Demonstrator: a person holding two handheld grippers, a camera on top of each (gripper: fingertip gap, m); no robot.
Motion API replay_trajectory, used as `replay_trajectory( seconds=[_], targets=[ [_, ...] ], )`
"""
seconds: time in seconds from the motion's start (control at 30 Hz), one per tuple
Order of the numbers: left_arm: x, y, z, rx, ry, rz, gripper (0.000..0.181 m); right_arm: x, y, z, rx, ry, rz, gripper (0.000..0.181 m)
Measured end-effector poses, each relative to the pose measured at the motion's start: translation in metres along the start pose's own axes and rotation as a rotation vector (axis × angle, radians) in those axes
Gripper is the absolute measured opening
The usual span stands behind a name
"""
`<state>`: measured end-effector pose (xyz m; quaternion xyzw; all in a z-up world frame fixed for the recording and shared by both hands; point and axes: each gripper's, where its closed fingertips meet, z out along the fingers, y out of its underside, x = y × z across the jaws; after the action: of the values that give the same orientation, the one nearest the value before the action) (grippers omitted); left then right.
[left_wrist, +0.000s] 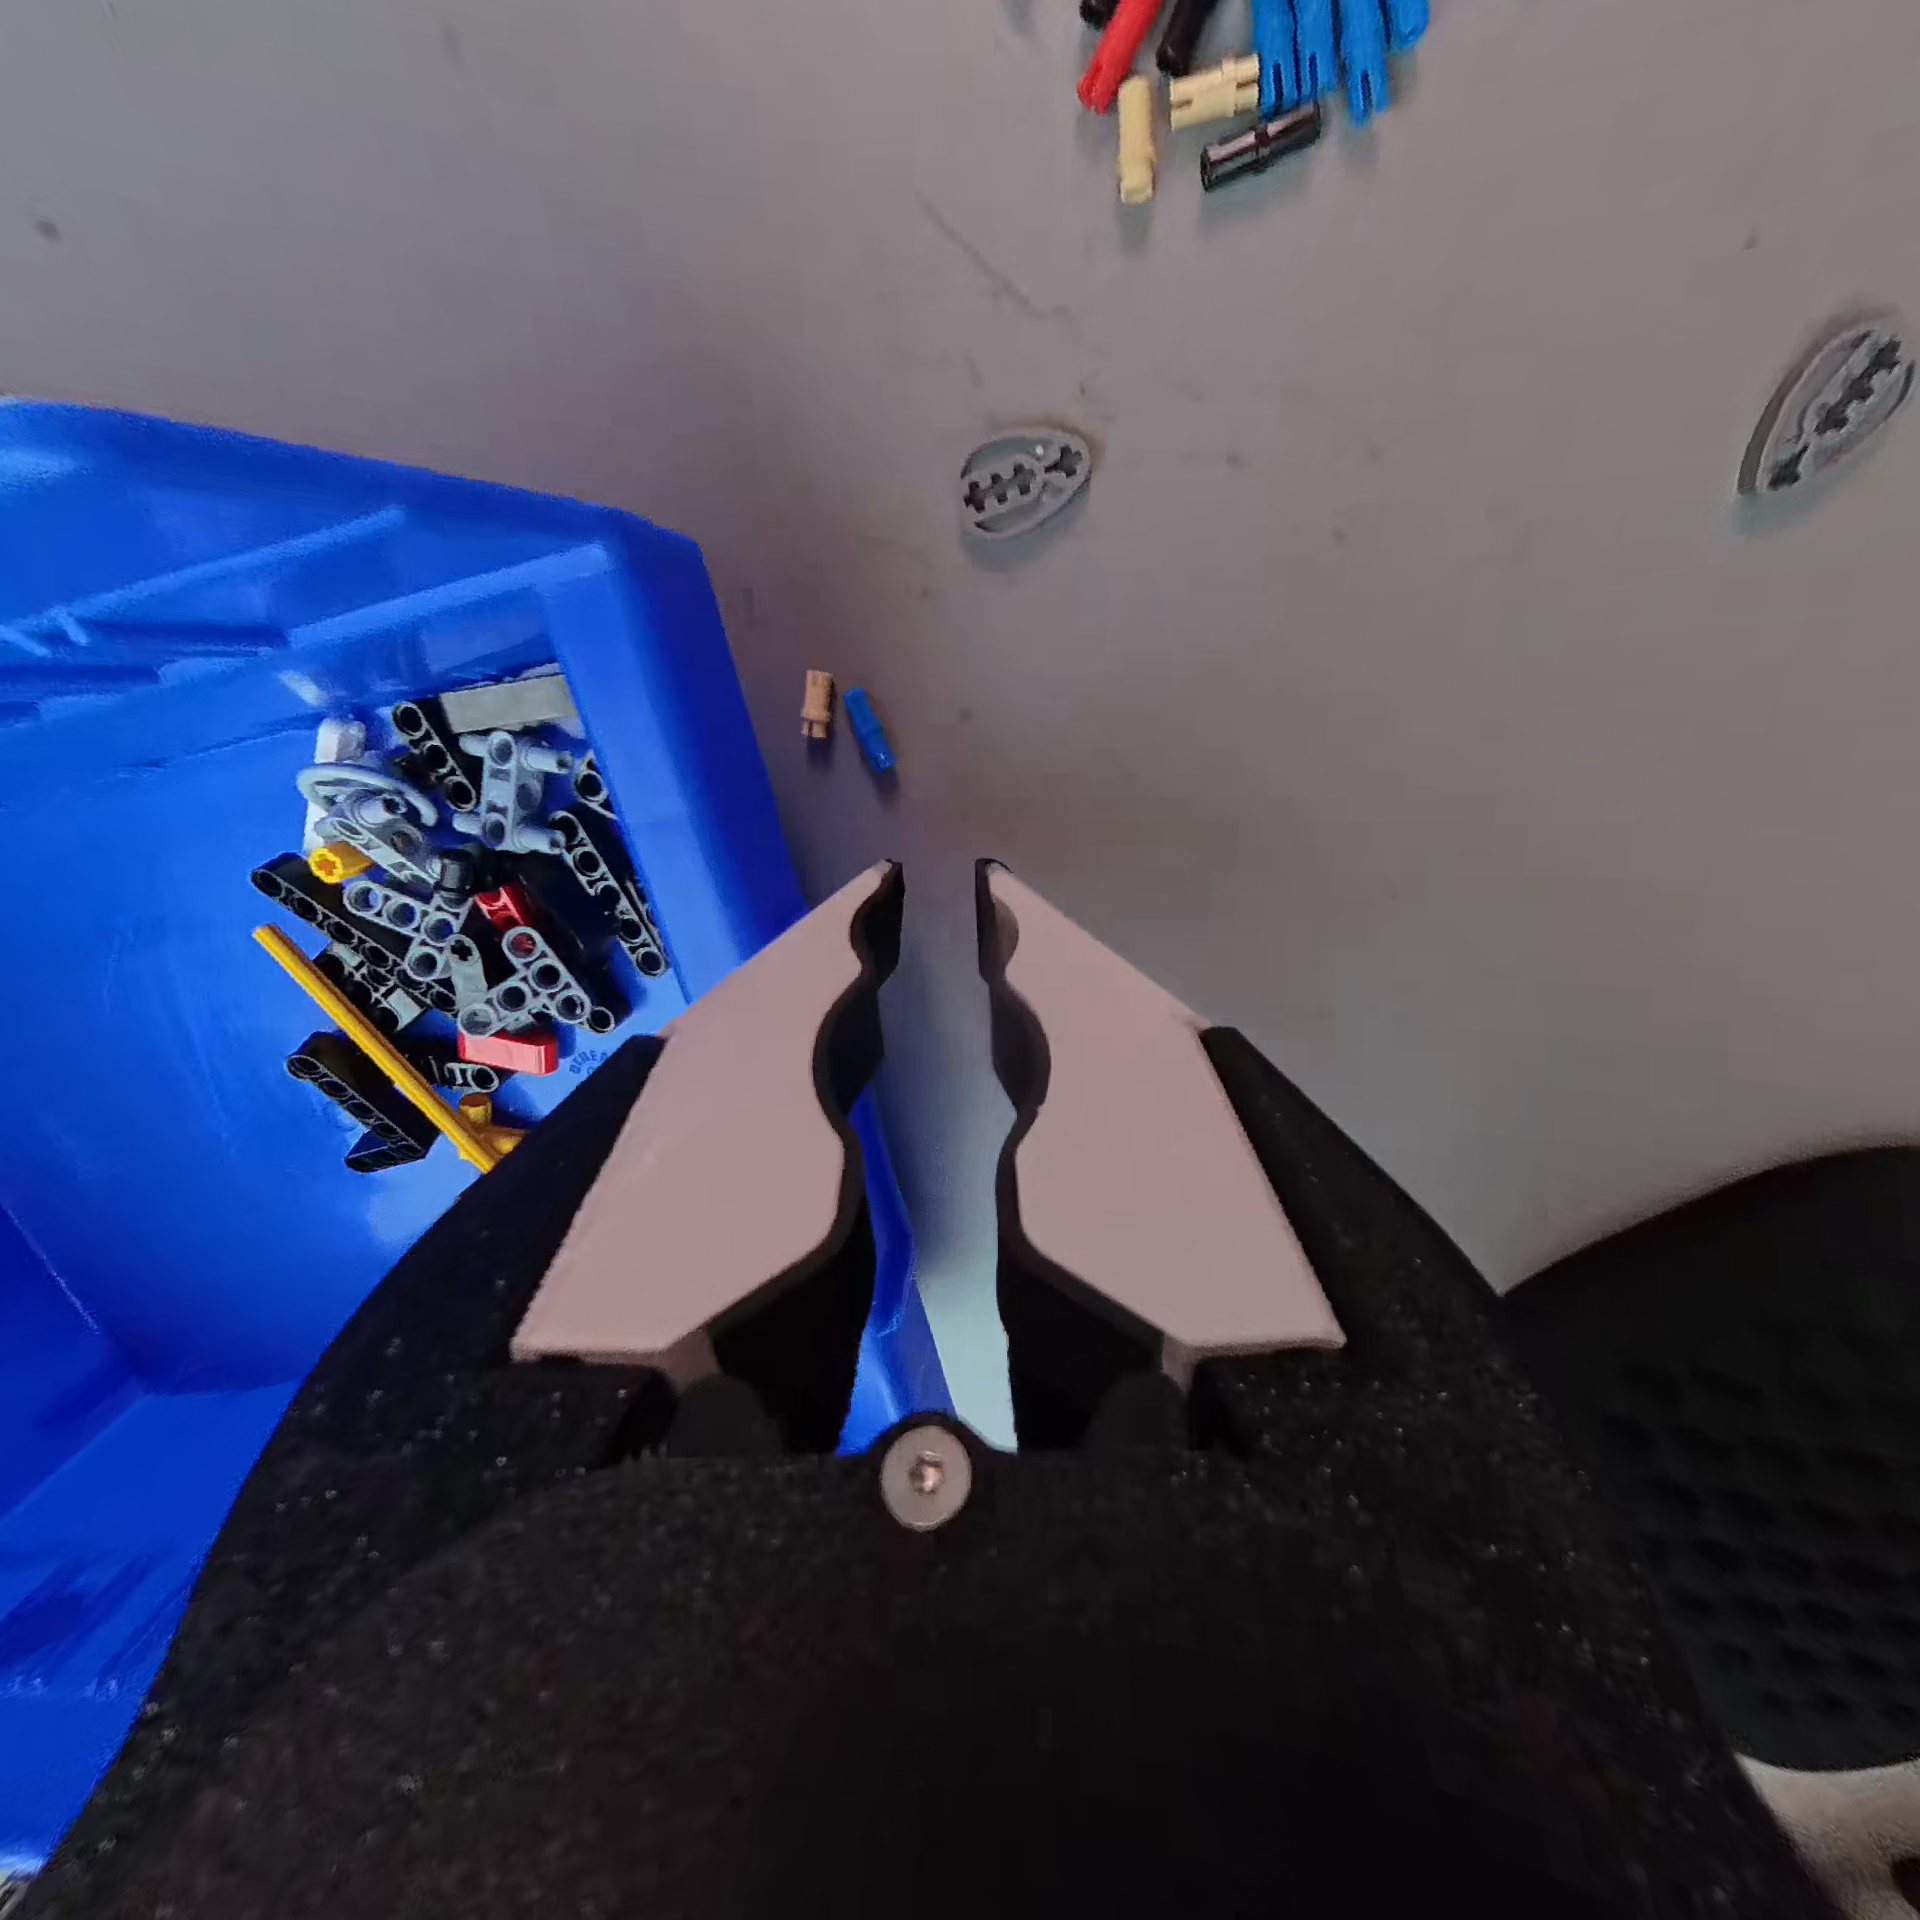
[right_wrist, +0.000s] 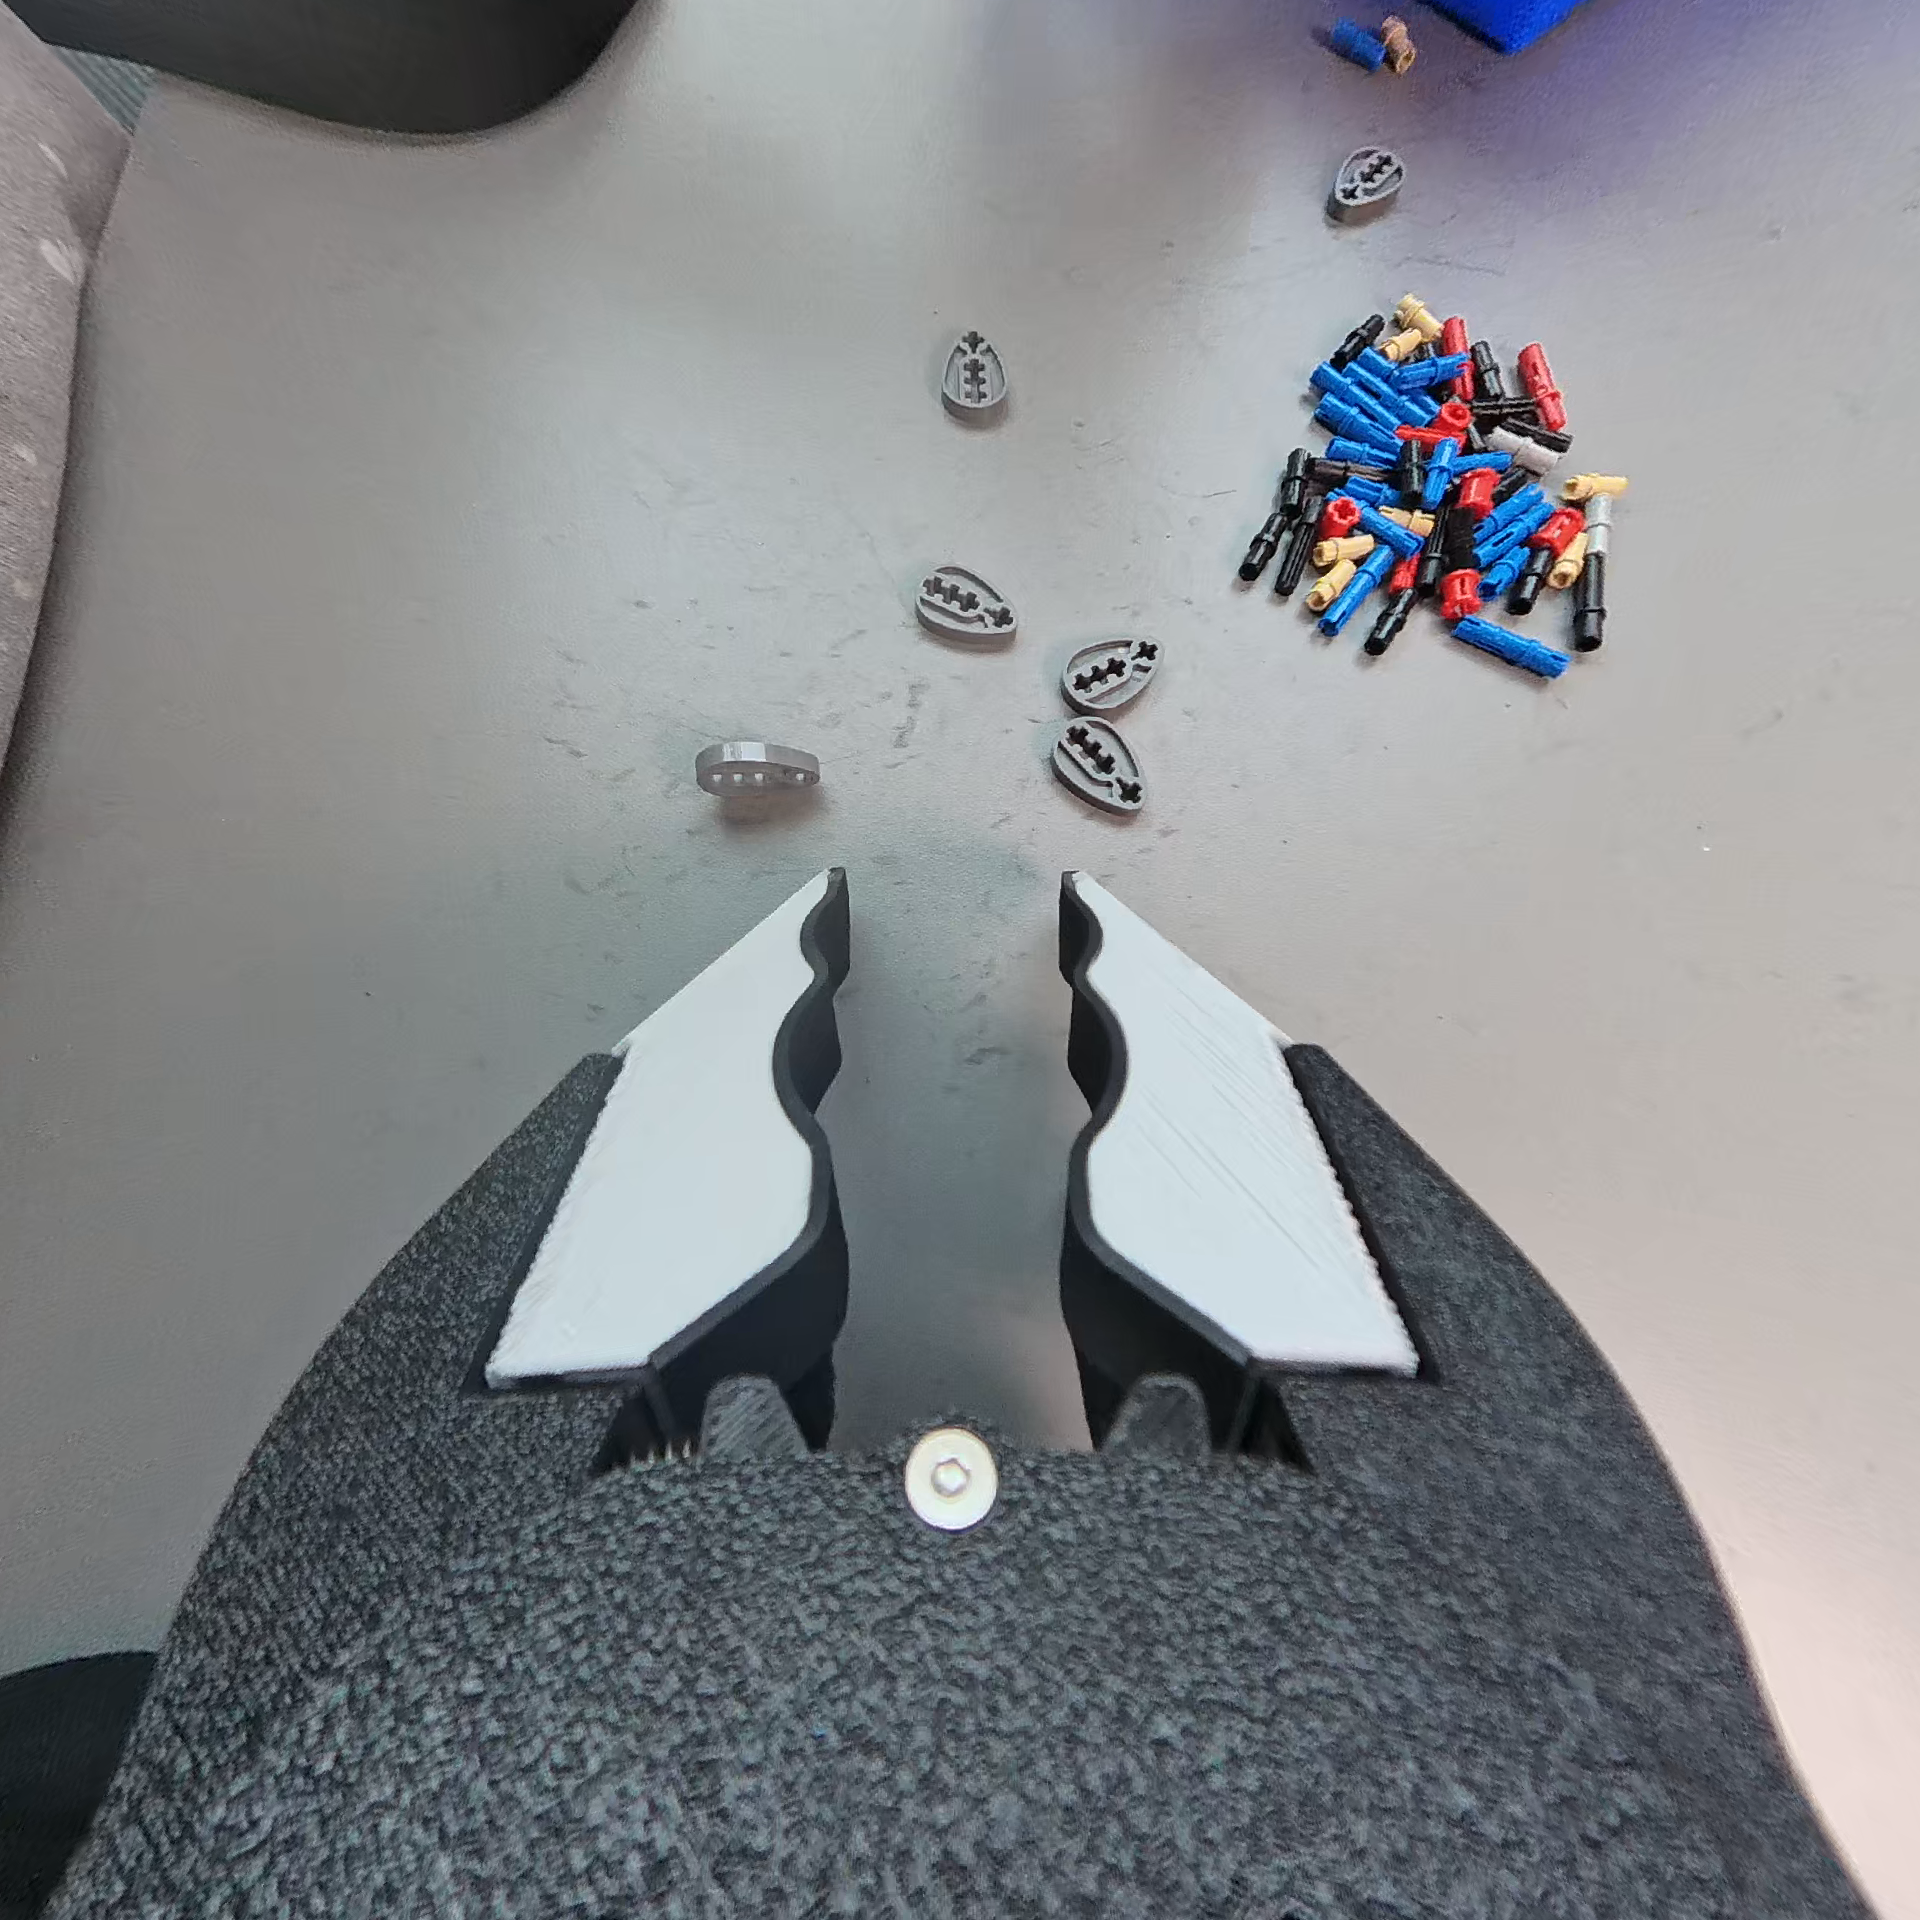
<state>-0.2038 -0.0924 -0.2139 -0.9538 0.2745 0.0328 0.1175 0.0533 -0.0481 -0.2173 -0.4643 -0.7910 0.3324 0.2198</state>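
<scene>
My left gripper (left_wrist: 938, 868) is open by a narrow gap and empty, above the right rim of a blue bin (left_wrist: 665, 665) that holds several grey, black, red and yellow beam pieces (left_wrist: 468, 914). A tan pin (left_wrist: 818, 702) and a blue pin (left_wrist: 868, 727) lie on the grey table just beyond its tips. My right gripper (right_wrist: 954, 878) is open and empty over the grey table. Several grey egg-shaped cam pieces lie just ahead of it; the nearest are one on its edge (right_wrist: 756, 771) and one flat (right_wrist: 1098, 765).
A heap of blue, red, black and tan pins (right_wrist: 1439, 483) lies at the right of the right wrist view and shows at the top of the left wrist view (left_wrist: 1236, 73). Two grey cams (left_wrist: 1024, 484) (left_wrist: 1829, 416) lie ahead of the left gripper. A dark seat (left_wrist: 1766, 1455) is at lower right. The grippers' ends are close to 25 centimetres from one another. To reach the tan pin (left_wrist: 818, 702) in a straight line is about 4 centimetres for my left fingers, about 25 centimetres for my right. It is also in sight in the right wrist view (right_wrist: 1397, 43).
</scene>
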Motion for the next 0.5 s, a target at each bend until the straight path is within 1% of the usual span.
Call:
replay_trajectory(
  seconds=[0.07, 0.17, 0.33, 0.4, 0.5],
  targets=[
    [-0.003, -0.008, 0.004, 0.034, -0.031, 0.001, 0.017, 0.000, 0.000, 0.000, -0.002, 0.000, -0.002, 0.040],
    [-0.005, -0.014, 0.008, 0.022, -0.097, 0.041, 0.026, 0.000, 0.000, 0.000, 0.000, -0.001, 0.002, 0.040],
    [-0.015, -0.015, 0.014, -0.045, -0.203, 0.096, 0.023, -0.001, 0.001, -0.001, -0.001, -0.006, -0.002, 0.040],
    [-0.017, -0.014, 0.016, -0.082, -0.212, 0.118, 0.017, -0.002, 0.001, -0.001, -0.001, -0.009, -0.001, 0.040],
    [-0.016, -0.014, 0.017, -0.111, -0.188, 0.117, 0.016, -0.002, 0.002, -0.002, -0.003, -0.009, -0.001, 0.040]
  ],
)
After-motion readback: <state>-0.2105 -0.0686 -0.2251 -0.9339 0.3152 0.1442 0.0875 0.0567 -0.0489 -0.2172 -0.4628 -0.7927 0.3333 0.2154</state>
